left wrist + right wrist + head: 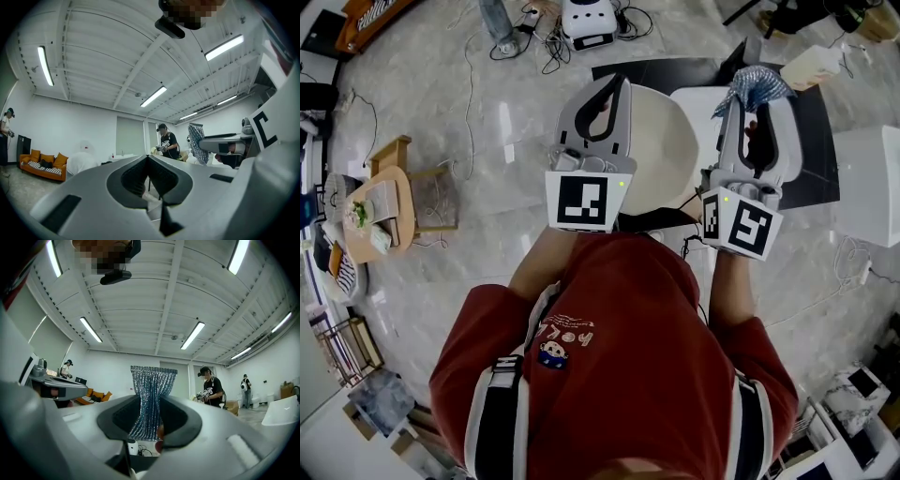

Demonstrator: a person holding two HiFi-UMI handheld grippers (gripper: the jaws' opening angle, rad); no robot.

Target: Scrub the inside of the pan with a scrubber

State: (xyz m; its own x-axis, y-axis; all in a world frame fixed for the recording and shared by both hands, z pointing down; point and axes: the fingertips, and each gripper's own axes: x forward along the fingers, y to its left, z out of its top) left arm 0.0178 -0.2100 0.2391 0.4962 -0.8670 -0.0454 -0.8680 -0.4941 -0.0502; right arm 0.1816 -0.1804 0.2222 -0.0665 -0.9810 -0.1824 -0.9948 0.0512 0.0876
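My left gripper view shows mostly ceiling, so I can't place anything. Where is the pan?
Observer: The head view shows the pan, cream inside, between the two raised grippers.
Operator: Is the scrubber really gripped?
Observer: Yes. In the right gripper view, the right gripper is shut on the scrubber, which sticks out past its tips.
Operator: Is it touching the pan?
Observer: No. The head view shows it off to the pan's right.

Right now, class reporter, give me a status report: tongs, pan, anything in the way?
Left tongs shut, empty. Right tongs shut on sparkly scrubber. Pan beneath, scrubber not in it. No obstruction seen.
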